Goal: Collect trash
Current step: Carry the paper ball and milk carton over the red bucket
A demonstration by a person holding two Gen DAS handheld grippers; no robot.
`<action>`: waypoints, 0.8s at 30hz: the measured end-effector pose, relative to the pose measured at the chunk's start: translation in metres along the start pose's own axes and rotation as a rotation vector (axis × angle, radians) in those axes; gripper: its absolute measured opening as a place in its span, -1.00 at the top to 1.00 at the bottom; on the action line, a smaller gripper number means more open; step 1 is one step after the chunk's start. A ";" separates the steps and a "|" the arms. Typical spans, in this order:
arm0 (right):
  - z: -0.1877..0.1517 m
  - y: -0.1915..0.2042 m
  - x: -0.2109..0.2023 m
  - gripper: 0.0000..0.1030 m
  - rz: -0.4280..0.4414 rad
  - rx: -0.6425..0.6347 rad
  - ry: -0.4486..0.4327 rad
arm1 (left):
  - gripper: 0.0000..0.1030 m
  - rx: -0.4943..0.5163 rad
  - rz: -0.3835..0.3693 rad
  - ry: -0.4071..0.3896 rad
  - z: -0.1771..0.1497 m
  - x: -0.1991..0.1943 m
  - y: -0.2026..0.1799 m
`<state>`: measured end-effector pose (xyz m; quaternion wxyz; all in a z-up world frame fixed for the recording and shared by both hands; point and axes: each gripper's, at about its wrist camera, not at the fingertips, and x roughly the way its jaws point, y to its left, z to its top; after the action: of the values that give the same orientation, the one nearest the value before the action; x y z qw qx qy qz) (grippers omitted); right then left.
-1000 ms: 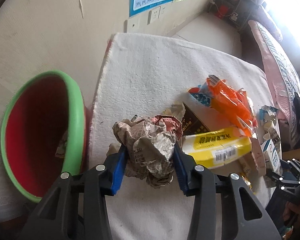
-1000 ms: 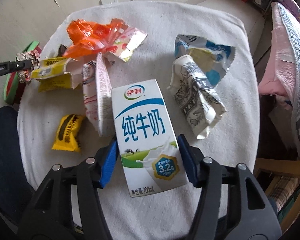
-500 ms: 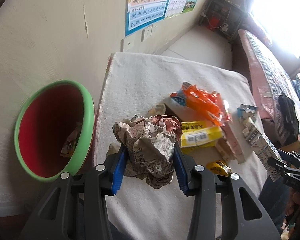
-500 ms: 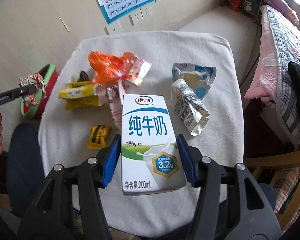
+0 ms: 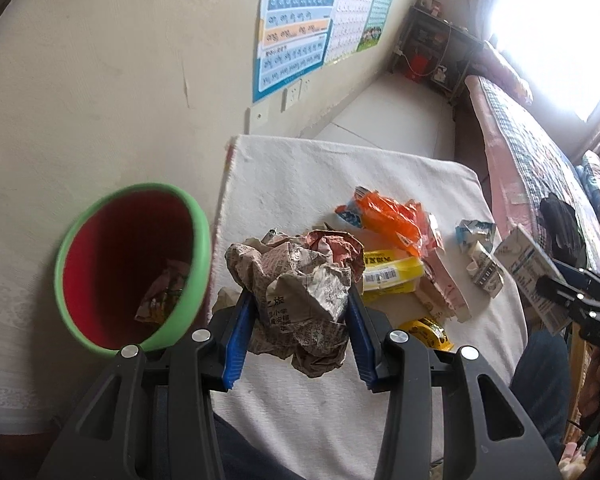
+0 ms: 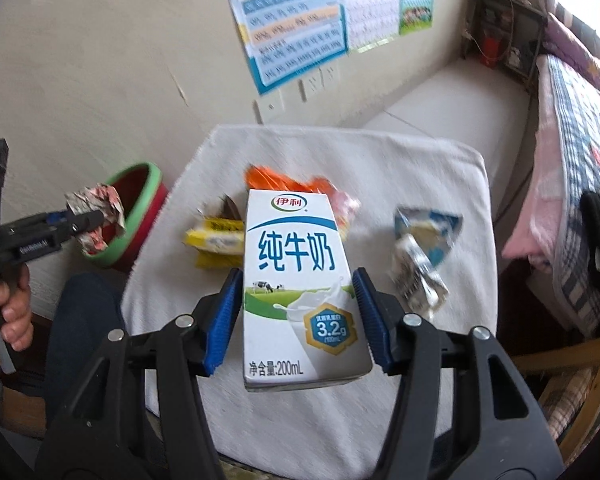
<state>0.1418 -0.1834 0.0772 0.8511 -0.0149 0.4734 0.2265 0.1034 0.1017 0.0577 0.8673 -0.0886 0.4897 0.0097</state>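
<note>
Milk carton (image 6: 296, 280) upright, clamped in right gripper (image 6: 298, 312); left gripper (image 5: 296, 312) clamps paper wad (image 5: 296, 280)

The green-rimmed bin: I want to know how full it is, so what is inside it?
Inside the green-rimmed bin, against its red wall, lies some crumpled trash near the bottom. The near rim hides the very bottom, so more may lie there unseen.

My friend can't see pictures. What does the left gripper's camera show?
The left gripper squeezes a crumpled newspaper ball above a white-covered table. A red bin with a green rim stands just left; wrappers litter the cloth, and the right gripper holds a milk carton.
</note>
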 end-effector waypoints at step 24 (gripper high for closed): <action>0.077 0.155 0.036 -0.06 0.164 -0.230 -0.029 | 0.19 -0.186 0.088 -0.057 0.001 -0.030 0.111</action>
<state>0.1577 -0.0124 0.1196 0.8291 -0.0702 0.4317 0.3484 0.0772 0.2126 0.0673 0.8676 -0.1468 0.4653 0.0957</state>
